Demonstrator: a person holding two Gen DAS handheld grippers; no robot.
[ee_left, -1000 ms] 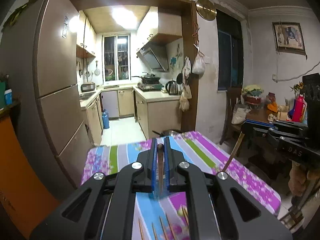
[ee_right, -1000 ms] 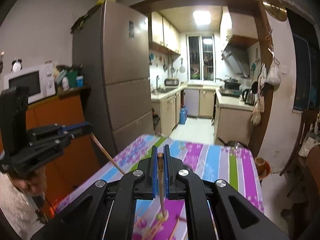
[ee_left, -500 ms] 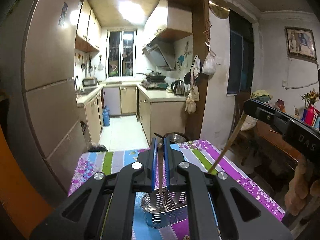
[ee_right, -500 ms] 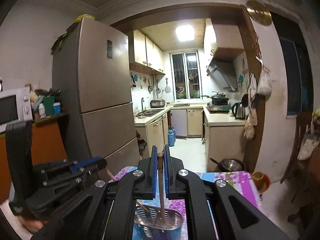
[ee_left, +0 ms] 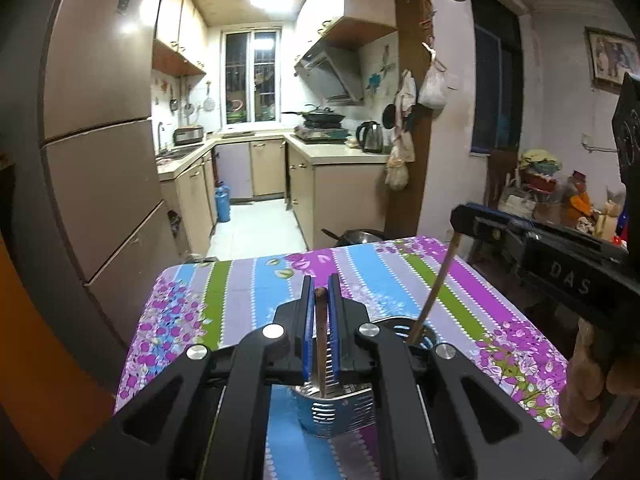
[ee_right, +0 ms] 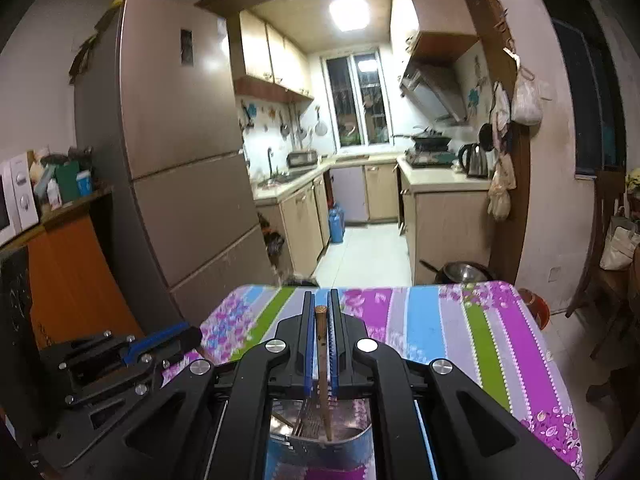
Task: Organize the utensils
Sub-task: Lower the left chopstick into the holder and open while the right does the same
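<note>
A perforated metal utensil holder (ee_left: 332, 412) (ee_right: 320, 436) stands on the flower-striped tablecloth (ee_left: 248, 280) (ee_right: 440, 328). My left gripper (ee_left: 320, 284) is shut on a dark wooden chopstick (ee_left: 320, 340) whose lower end dips into the holder. My right gripper (ee_right: 320, 298) is shut on a second chopstick (ee_right: 322, 360), its tip also inside the holder. In the left wrist view the right gripper (ee_left: 464, 216) comes in from the right, its chopstick (ee_left: 434, 292) slanting down into the holder's far compartment. In the right wrist view the left gripper (ee_right: 188, 336) shows at the left.
A tall fridge (ee_right: 180, 184) stands left of the table, with an orange cabinet (ee_right: 76, 272) and a microwave beside it. A wok (ee_left: 356, 236) sits just past the table's far edge. A wooden chair (ee_right: 600, 240) and a cluttered side table (ee_left: 560, 196) are on the right.
Both grippers have sunk and moved in over the holder, which was out of view a second ago. The chopstick tips have gone down into it. Both grips are unchanged.
</note>
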